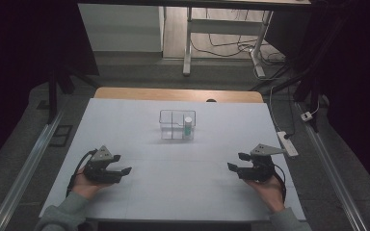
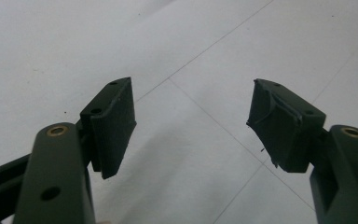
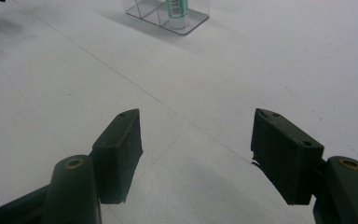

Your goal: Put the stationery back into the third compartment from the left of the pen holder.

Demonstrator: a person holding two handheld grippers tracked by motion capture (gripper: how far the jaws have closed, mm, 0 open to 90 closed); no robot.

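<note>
both grippers empty, small bottle waiting in the clear box

i see the left gripper [image 1: 121, 163] and right gripper [image 1: 237, 161] with fingers wide apart, nothing between them. the bottle [image 1: 188, 126] stands upright in the right compartment of the clear box [image 1: 168, 129], mid worktop [image 1: 173, 192]. i judge it light, rigid, smooth plastic; i'd pinch it below the white cap.

The high view was dim overall, its corners falling to near black around the pale table [image 1: 173, 192], which took soft light from above. Shadows near the clear box [image 1: 177, 124] were faint. Both gripper views were brighter, slightly grainy, with the close jaws a little soft.
</note>
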